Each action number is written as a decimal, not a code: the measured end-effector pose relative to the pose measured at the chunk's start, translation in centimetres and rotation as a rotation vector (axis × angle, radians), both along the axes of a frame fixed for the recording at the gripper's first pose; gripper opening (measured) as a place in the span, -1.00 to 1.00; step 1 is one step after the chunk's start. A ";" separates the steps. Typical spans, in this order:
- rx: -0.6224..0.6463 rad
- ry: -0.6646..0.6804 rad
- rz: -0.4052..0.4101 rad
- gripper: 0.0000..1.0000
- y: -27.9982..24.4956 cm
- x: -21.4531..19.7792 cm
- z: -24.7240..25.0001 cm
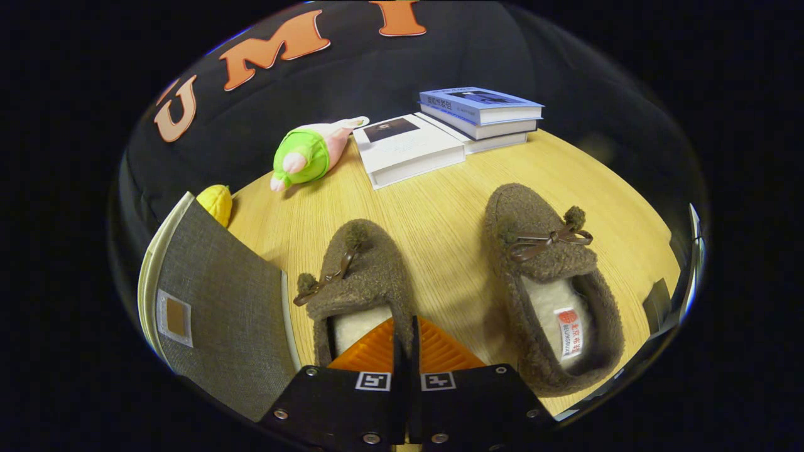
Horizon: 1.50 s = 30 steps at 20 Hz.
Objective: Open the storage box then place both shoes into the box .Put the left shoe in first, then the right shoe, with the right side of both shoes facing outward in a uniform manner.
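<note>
The gripper (405, 342) has its two fingers drawn together on the right-hand rim of the left fuzzy brown slipper (358, 282). The edge of that slipper's opening sits pinched between the ribbed pads (370, 351), one finger inside over the pale fleece lining and the other outside the wall, so the fingers appear clamped on the shoe, though the contact itself is partly hidden by the finger bodies. Each finger mount carries a small square black-and-white marker.

Just to the right, apart from the fingers, lies the right fuzzy brown slipper (549, 282), toe pointing away, with a dark leather bow across its top and a pom-pom at the bow's end. Inside its cream lining is a sewn white tag with a red round seal and red lettering, too small to read surely.

Left of the fingers stands the grey woven-fabric storage box (220, 307), its lid flap bearing a small tan patch framed in white.

Both slippers rest on the light wooden table (440, 207). Beyond them lie a white hardcover book (408, 150) and a stack of blue-covered books (483, 110), a green and pink plush toy (311, 154), and a yellow rounded object (217, 202) behind the box.
</note>
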<state>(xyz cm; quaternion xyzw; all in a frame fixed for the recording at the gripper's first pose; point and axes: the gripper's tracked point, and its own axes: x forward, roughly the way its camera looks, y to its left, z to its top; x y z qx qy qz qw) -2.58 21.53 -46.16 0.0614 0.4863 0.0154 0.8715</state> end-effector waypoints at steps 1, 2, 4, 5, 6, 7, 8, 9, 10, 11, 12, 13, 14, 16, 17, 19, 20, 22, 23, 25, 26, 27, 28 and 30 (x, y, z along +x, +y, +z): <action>0.012 -0.002 -0.019 -0.96 0.0 0.0 0.3; 0.020 -0.009 -0.036 -0.98 -0.1 -0.1 0.8; 0.028 -0.013 -0.070 -0.98 -0.7 0.2 1.6; 0.032 -0.008 -0.082 -0.98 -1.1 0.1 2.0; 0.041 -0.012 -0.088 -0.99 -1.2 0.2 2.8; 0.047 -0.024 -0.091 -0.99 -1.4 0.4 3.8; 0.052 -0.044 -0.093 -0.99 -1.5 0.6 4.9; 0.057 -0.062 -0.089 -0.99 -1.5 0.9 6.1; 0.063 -0.080 -0.086 -0.99 -1.4 1.0 7.5; 0.071 -0.103 -0.087 -0.99 -1.2 1.4 9.0; 0.082 -0.126 -0.084 -0.99 -0.8 1.6 10.5; 0.091 -0.149 -0.083 -0.99 -0.5 1.8 12.1; 0.102 -0.174 -0.082 -0.99 -0.1 2.0 13.6; 0.124 -0.224 -0.081 -0.99 0.9 2.2 16.7; 0.135 -0.241 -0.079 -0.99 1.6 2.1 18.0; 0.168 -0.271 -0.074 -0.99 3.4 1.7 20.6; 0.185 -0.280 -0.070 -0.99 4.4 1.5 21.6; 0.212 -0.294 -0.050 -0.99 6.8 0.9 22.9; 0.220 -0.296 -0.037 -0.99 8.0 0.5 23.2; 0.232 -0.283 -0.007 -0.99 10.6 -0.5 23.1; 0.239 -0.273 0.009 -0.99 12.0 -1.1 22.8; 0.247 -0.262 0.024 -0.99 13.3 -1.7 22.3; 0.252 -0.246 0.041 -0.99 14.6 -2.4 21.8; 0.252 -0.214 0.070 -0.98 17.1 -3.7 20.3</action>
